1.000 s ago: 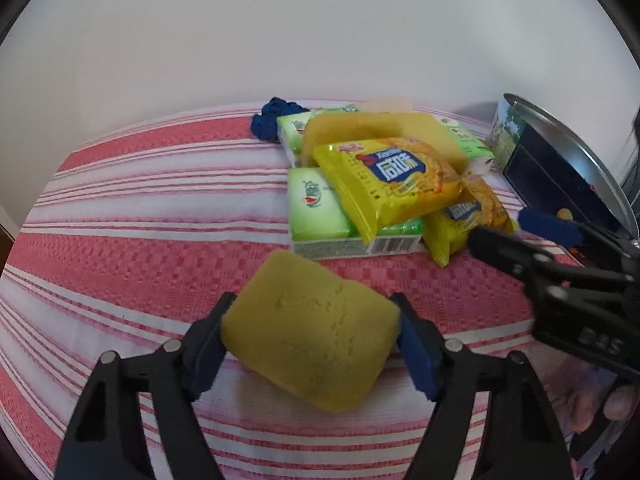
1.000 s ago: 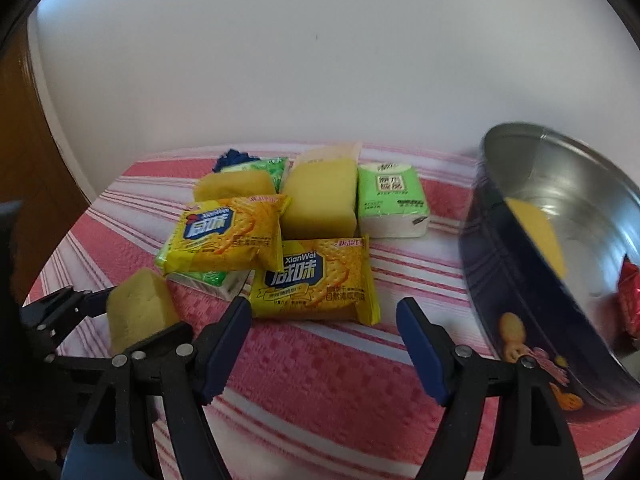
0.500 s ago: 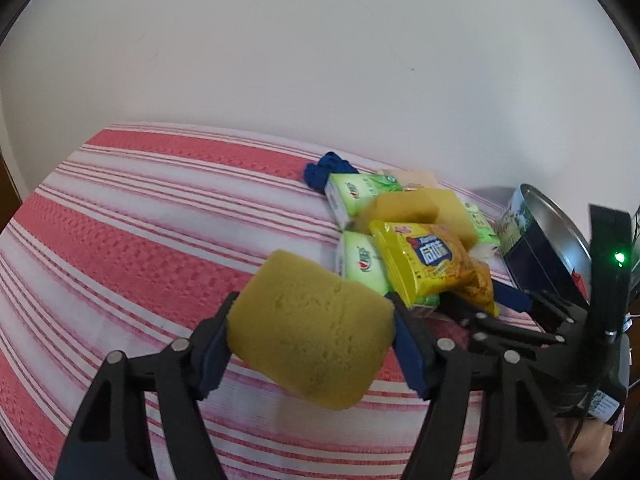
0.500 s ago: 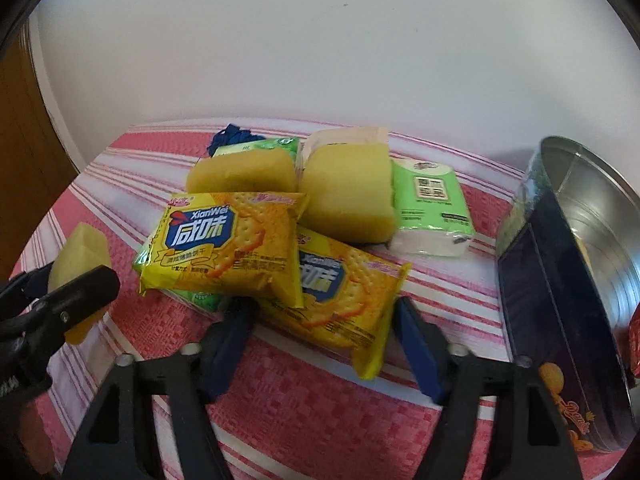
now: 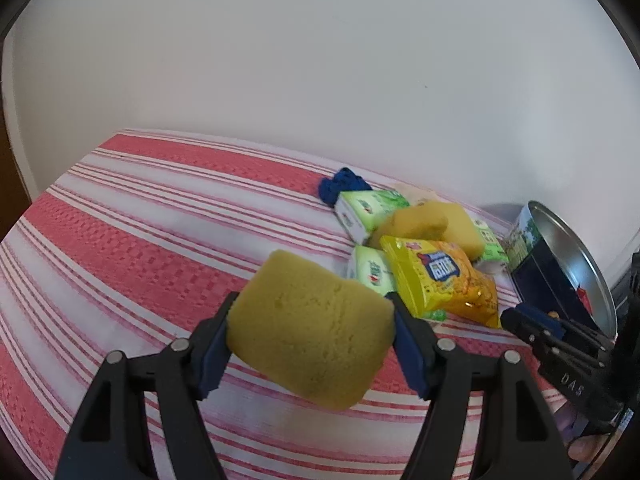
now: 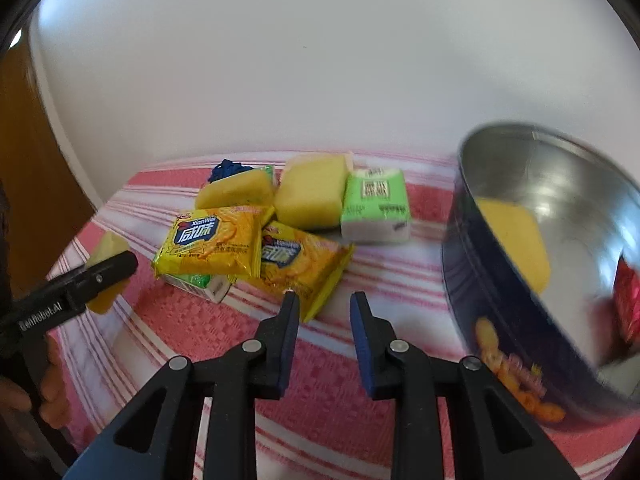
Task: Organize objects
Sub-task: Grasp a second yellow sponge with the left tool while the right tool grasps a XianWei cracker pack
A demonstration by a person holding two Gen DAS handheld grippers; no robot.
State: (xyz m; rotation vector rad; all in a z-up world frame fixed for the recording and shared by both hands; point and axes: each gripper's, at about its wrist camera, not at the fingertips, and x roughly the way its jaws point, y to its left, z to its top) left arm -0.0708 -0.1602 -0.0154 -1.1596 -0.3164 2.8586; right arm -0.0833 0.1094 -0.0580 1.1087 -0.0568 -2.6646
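1. Lifted off the striped cloth since the earlier frame, the yellow rectangular foam sponge [image 5: 310, 330] is now carried at lower centre of the left wrist view, clamped between the wide-set pads of the left gripper [image 5: 312, 336].
2. Empty jaws are shown on the right gripper [image 6: 325, 312]; they have just been closing to a narrow gap beside a corner of the orange crinkled biscuit packet [image 6: 300, 266], which is not caught.
3. At right, the round dark-blue metal tin [image 6: 504, 312] already contains a sponge.
4. A mis-grip is judged likely: closing beside the packet's thin edge could pinch nothing or nudge the pile.
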